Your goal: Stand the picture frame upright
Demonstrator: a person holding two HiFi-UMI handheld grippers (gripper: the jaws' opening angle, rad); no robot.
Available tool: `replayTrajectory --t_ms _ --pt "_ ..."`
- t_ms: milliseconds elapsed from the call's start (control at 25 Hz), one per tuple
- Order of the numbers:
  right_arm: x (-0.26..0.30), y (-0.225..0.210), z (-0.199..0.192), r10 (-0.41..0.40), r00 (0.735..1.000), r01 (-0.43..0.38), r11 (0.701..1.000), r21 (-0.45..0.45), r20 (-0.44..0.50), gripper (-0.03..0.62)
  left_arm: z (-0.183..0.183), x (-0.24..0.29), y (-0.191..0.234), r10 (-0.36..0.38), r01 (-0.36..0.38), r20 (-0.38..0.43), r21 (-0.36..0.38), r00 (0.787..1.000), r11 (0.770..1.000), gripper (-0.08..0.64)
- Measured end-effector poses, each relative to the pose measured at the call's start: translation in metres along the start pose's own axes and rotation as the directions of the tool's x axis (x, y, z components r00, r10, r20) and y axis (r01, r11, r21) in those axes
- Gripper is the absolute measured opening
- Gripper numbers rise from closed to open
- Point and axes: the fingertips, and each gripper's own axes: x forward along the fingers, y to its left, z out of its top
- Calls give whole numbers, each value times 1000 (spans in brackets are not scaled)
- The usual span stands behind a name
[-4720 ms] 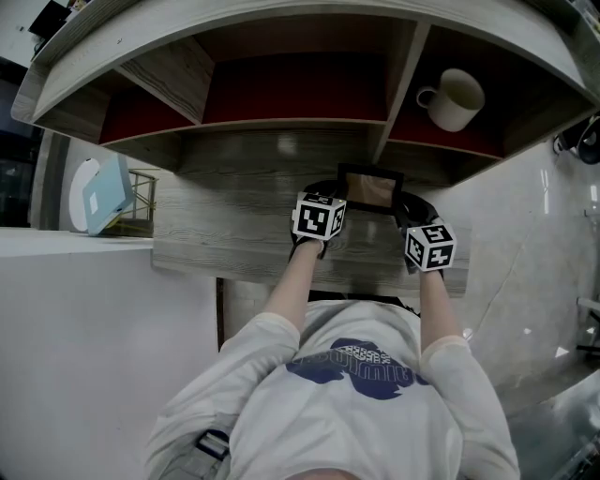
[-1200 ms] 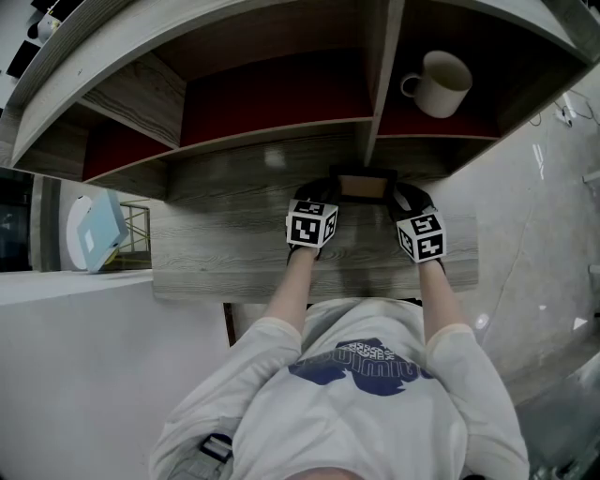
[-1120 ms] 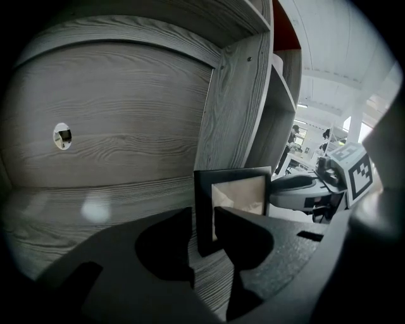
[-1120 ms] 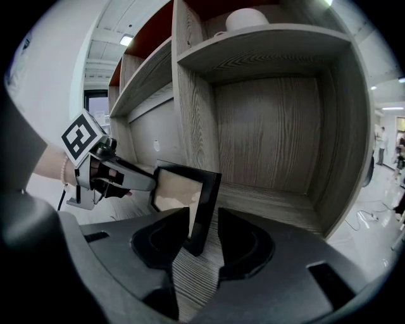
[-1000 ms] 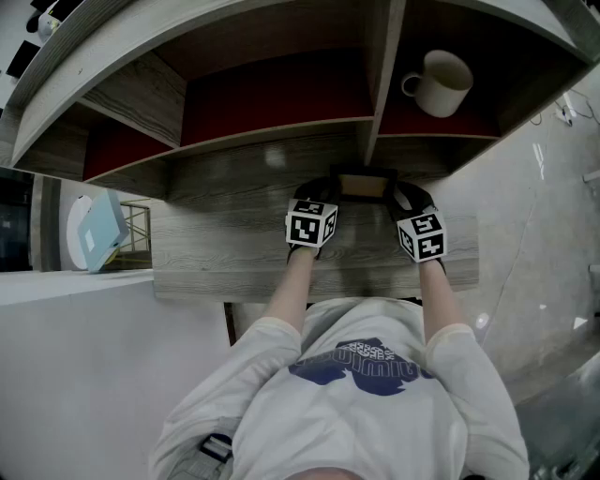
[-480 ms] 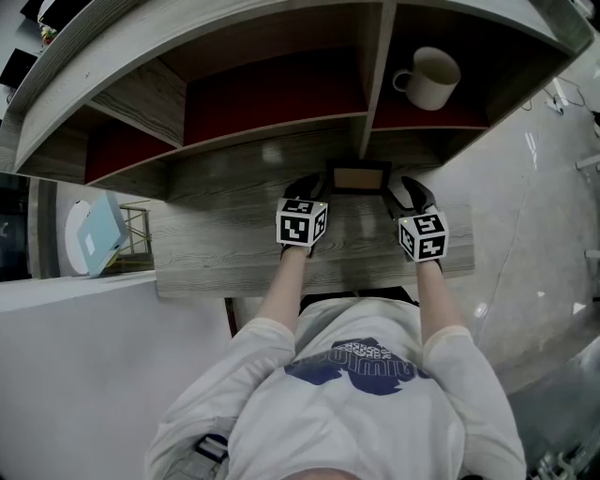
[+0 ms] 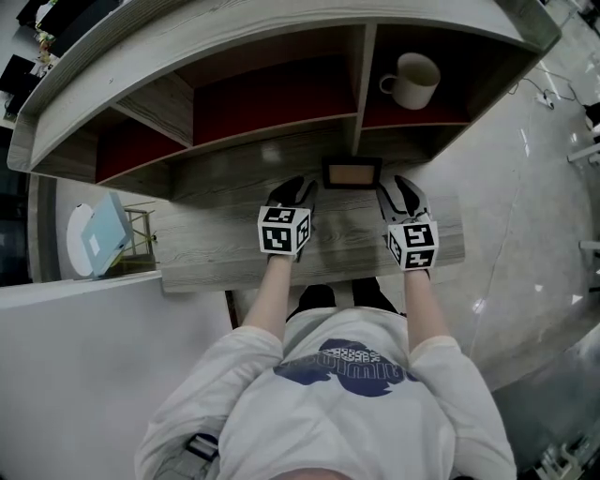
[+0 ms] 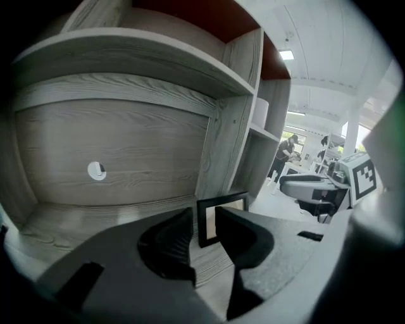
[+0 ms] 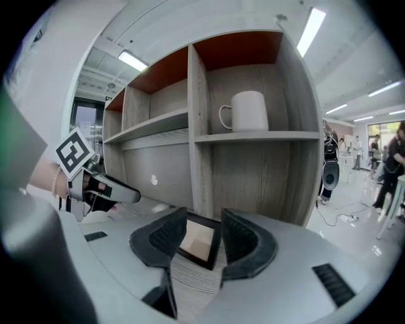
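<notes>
Picture frame [image 7: 352,174] upright mid-picture on the table [image 7: 216,255], left gripper [image 7: 300,189] jaws apart and empty, right gripper [image 7: 396,190] jaws apart, just closing slightly, nothing between them

We are counting one picture frame [image 7: 352,174] at the upper centre of the head view, one mug [image 7: 410,80] at the upper right and one wire basket [image 7: 141,239] at the left edge. We are counting two grippers, the left gripper [image 7: 296,188] and the right gripper [image 7: 397,192]. We are seeing one shelf [image 7: 281,28] showing three red-backed compartments.
</notes>
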Motion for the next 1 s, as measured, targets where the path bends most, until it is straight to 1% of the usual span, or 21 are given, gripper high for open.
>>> replayTrajectory --t_ms 200,320,400,560,640,800,880,1000 --pt "-26 -2 14 -48 998 47 998 33 44 118 10 -21 -3 25 -26 58 6 998 1000 101" --pt "-40 -1 25 -67 995 66 998 23 74 75 25 -34 -11 19 -22 115 27 993 999 89" --pt "-48 3 33 -77 993 76 997 4 91 54 36 -47 -18 13 -22 167 54 986 998 75" --pt "-60 10 50 -81 987 84 996 -20 137 26 56 -72 -28 24 -52 265 99 964 994 30" --pt "-66 12 57 -85 983 90 996 -26 160 21 64 -83 -31 27 -65 305 112 952 992 11" --pt "-79 13 70 -98 976 106 994 -30 196 3 77 -107 -39 34 -92 385 133 922 987 8" --pt "-85 15 79 -94 971 103 994 -28 219 -2 85 -121 -42 36 -111 436 148 899 983 8" --pt "-96 16 99 -90 955 102 994 -31 282 -2 104 -142 -46 38 -147 521 169 853 975 6"
